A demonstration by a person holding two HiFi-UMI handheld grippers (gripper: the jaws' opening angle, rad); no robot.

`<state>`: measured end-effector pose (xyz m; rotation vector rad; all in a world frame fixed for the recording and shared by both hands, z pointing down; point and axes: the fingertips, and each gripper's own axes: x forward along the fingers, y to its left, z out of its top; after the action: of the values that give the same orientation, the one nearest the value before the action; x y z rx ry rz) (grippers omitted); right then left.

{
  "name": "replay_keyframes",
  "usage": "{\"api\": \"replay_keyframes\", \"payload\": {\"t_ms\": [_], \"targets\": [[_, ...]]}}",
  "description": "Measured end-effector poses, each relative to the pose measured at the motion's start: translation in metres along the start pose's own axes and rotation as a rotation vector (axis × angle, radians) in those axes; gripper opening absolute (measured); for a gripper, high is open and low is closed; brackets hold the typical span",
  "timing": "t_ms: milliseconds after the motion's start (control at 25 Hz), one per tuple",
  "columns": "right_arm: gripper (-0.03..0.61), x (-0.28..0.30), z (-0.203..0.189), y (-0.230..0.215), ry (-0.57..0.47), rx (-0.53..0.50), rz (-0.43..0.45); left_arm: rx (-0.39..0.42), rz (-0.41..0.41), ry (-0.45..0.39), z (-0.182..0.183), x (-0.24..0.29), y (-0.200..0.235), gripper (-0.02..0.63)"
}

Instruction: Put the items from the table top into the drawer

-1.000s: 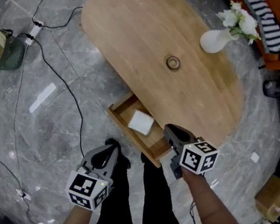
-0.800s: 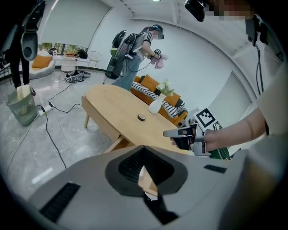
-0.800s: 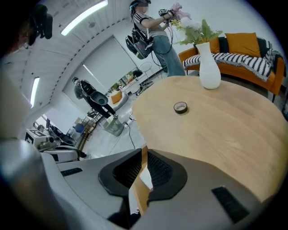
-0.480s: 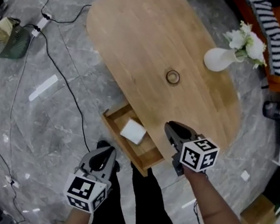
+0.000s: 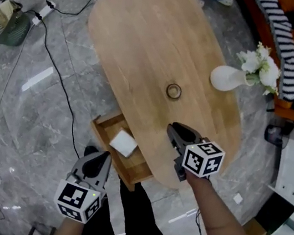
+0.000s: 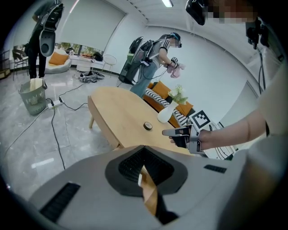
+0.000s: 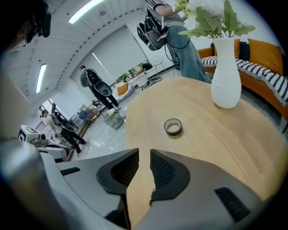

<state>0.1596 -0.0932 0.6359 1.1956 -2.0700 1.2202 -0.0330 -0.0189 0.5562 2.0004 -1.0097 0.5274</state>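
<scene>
A dark tape roll [image 5: 173,91] lies on the oval wooden table [image 5: 150,36] and also shows in the right gripper view [image 7: 173,126]. My right gripper [image 5: 173,129] hovers over the table's near edge, short of the roll. Its jaws [image 7: 144,152] have just been opening; they stand open with nothing between them. The drawer [image 5: 100,128] under the near edge is pulled out and holds a white square item [image 5: 123,142]. My left gripper [image 5: 100,156] hangs just in front of the drawer. Its pads [image 6: 144,150] meet at the tips with nothing held.
A white vase with flowers [image 5: 226,77] stands on the table's right end. An orange sofa with a striped blanket [image 5: 286,32] is beyond it. Cables [image 5: 60,65] and a green bin [image 5: 6,22] lie on the grey floor at the left. A person [image 6: 155,54] stands behind the table.
My right gripper has come forward from beside the drawer to above the table's near edge, and its jaws have parted. My left gripper has drifted a little leftward. The drawer stays open.
</scene>
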Motion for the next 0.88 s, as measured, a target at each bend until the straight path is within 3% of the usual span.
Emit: {"api": "replay_keyframes", "payload": {"t_ms": [440,880], "targets": [[0.118,0.033,0.025,-0.041,0.13,-0.248,-0.038,-0.053,0.024,0.003,-0.001,0.023,0.001,0.0],[0.13,0.07,0.04,-0.048,0.232,-0.475,-0.032,-0.091,0.039,0.0,0.0,0.035,0.004,0.0]]}}
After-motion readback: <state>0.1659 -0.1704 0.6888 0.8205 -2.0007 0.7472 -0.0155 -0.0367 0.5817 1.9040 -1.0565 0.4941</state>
